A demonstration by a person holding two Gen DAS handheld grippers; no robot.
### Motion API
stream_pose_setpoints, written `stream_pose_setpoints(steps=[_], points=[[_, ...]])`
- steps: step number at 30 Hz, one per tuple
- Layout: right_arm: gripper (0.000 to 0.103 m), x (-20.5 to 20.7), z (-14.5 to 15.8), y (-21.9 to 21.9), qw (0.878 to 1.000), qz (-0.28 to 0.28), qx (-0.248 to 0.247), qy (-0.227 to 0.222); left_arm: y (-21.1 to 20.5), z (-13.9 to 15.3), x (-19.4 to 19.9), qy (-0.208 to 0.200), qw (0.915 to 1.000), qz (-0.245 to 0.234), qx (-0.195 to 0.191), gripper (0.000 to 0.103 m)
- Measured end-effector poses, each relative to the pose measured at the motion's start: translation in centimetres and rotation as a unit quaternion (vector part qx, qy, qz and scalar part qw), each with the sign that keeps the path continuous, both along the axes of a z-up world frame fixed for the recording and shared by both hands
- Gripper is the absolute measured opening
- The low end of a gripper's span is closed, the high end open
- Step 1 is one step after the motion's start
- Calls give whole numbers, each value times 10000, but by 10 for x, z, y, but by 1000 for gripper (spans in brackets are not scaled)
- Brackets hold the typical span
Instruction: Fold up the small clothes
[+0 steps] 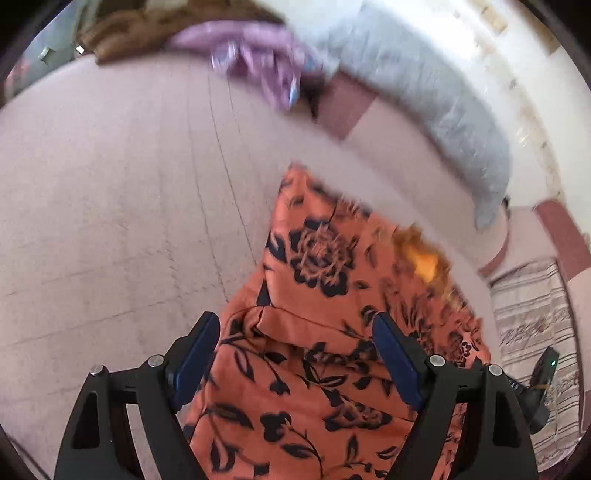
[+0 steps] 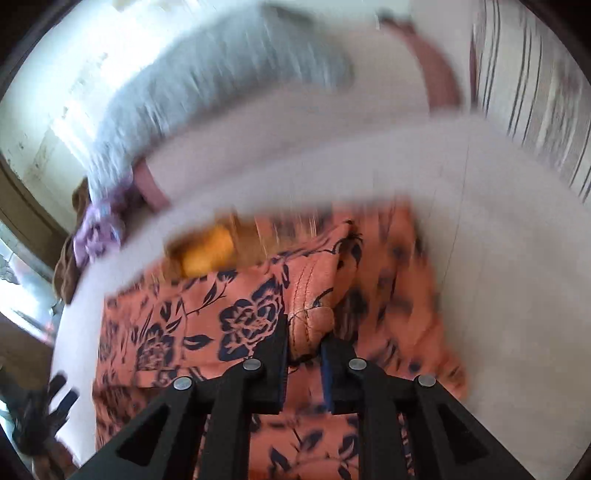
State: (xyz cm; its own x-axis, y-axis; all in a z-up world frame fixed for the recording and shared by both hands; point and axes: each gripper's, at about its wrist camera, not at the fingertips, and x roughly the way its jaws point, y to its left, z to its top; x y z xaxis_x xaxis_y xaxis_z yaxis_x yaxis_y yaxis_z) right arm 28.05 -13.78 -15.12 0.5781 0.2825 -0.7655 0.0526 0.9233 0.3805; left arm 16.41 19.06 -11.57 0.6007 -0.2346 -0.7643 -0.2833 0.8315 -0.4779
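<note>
A pale pink bed (image 1: 110,184) fills most of both views. A long grey pillow (image 1: 424,92) lies along its far edge, well beyond the jaws. The orange garment with dark flowers (image 1: 314,258) is spread on the bed, running from under the left gripper (image 1: 295,354) outward ahead of it. That gripper's jaws stand wide apart above the cloth, one on either side of a folded edge, pressing on nothing. The right gripper (image 2: 304,339) has its jaws drawn close together and clamped on a bunched, stitched fold of the same garment, which rises between them. A crumpled purple cloth (image 1: 258,62) sits far ahead of the left jaws, beside a brown one (image 1: 122,33).
</note>
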Motion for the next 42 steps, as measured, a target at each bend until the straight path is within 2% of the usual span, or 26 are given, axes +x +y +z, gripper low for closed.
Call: stream_pose_setpoints(steps=[2,5,7,8,9,10,11,12,13,14,15,17,19,21,22,25,27,30,32,34,35,37,38,39,41,42], points=[[17,3,-25,0,9991,53,250,349,2,-4,16,95,9998,68,147,85],[20,0,-23,-7,9976,-73,638,258,5,0,32,-25,9999,113,75,85],[40,-4,-18,-9,9974,-75,706,105,5,-12,48,162,9998,-82,-50,85],[68,-3,-17,-11,9973,-81,716,114,7,-24,56,367,9990,-104,-220,83],[76,-1,-17,-8,9971,-98,739,122,10,-26,58,335,9991,-49,-240,81],[76,0,-19,-8,9970,-108,758,122,10,-25,59,300,9995,-72,-116,56],[76,3,-23,-9,9966,-73,794,188,8,-23,62,374,9990,-257,23,9],[73,3,-28,-14,9961,-40,843,238,9,-22,67,494,9978,-443,-66,9],[68,3,-29,-12,9962,-14,840,220,12,-16,65,372,9985,-389,-46,9],[41,3,-31,-12,9967,2,787,186,12,-7,63,222,9987,-448,65,9],[25,2,-29,-16,9970,79,750,195,9,9,57,-74,9978,-589,280,9],[25,0,-22,-12,9976,115,673,68,3,22,47,-421,9944,-714,653,10],[25,-2,-19,-11,9984,110,558,1,1,4,52,-131,9926,-736,952,10],[28,1,-36,-13,9984,94,472,307,9,-29,59,389,9941,-629,798,14],[28,1,-43,-16,9977,134,563,364,13,-30,54,191,9962,-527,667,15],[33,-8,-35,-29,9966,67,776,267,11,-22,52,129,9945,-498,907,23],[36,-13,-22,-38,9978,-50,657,33,14,-22,53,165,9948,-474,887,25],[36,-12,3,-51,9946,-187,941,-391,20,-16,47,99,9961,-339,810,31],[36,-6,14,-51,9916,-118,1127,-620,23,-17,40,62,9960,-299,839,43],[57,8,14,-49,9868,73,1504,-598,23,-17,42,112,9957,-297,865,46],[80,21,5,-46,9815,249,1859,-383,22,-17,42,133,9958,-284,862,46],[81,38,-19,-41,9767,429,2101,96,22,-10,37,48,9968,-239,768,46],[75,44,-31,-40,9809,324,1888,340,22,-4,32,-37,9969,-249,746,48],[63,45,-44,-43,9819,164,1812,535,19,2,28,-170,9965,-290,760,50],[62,35,-38,-51,9809,-89,1913,350,10,13,21,-522,9937,-457,886,67],[64,30,-30,-49,9827,-80,1842,196,2,13,21,-655,9914,-573,973,69]])
